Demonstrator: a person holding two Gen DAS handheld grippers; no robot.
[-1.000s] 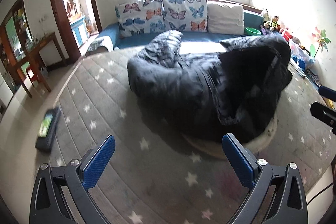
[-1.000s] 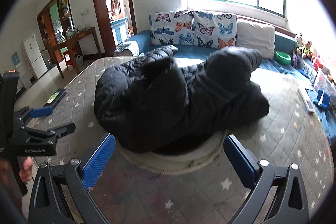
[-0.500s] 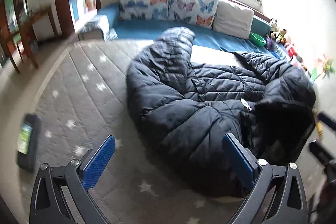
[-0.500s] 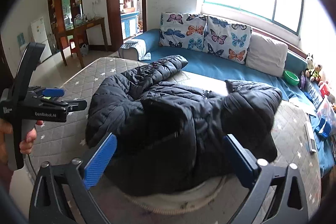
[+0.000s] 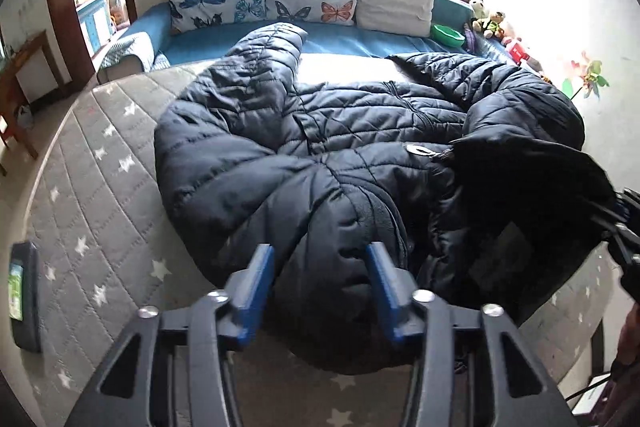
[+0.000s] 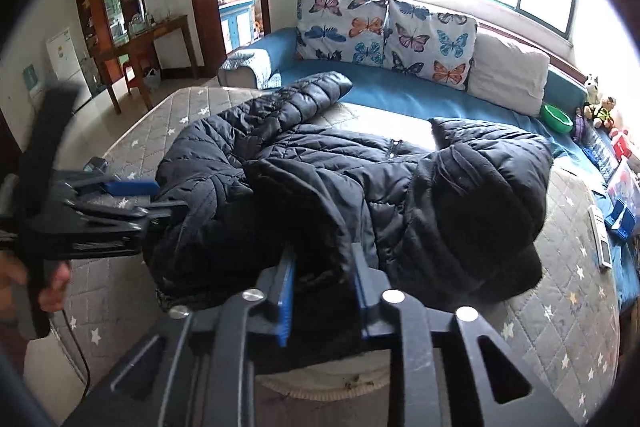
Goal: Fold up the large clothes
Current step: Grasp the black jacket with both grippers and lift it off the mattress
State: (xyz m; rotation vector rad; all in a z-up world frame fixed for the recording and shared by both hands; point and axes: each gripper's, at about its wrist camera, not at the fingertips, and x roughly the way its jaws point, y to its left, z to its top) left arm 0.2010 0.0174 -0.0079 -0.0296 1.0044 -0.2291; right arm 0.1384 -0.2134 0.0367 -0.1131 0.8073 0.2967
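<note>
Left wrist view: my left gripper (image 5: 320,279) has just closed on the black puffer jacket (image 5: 340,147); the right gripper (image 6: 322,283) likewise clamps its near edge. The jacket lies unfolded, crumpled on the mattress (image 5: 92,163); I judge every fold remains.

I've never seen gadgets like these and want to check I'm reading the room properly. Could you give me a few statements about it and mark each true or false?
1. The black puffer jacket lies on the star-patterned mattress. True.
2. Both claws are wide open, clear of the jacket. False: the left claw and right claw have just been closing and pinch its near edge.
3. The butterfly cushions lie on the floor. False: they stand on the blue sofa.
4. A green bowl sits on the sofa. True.
</note>
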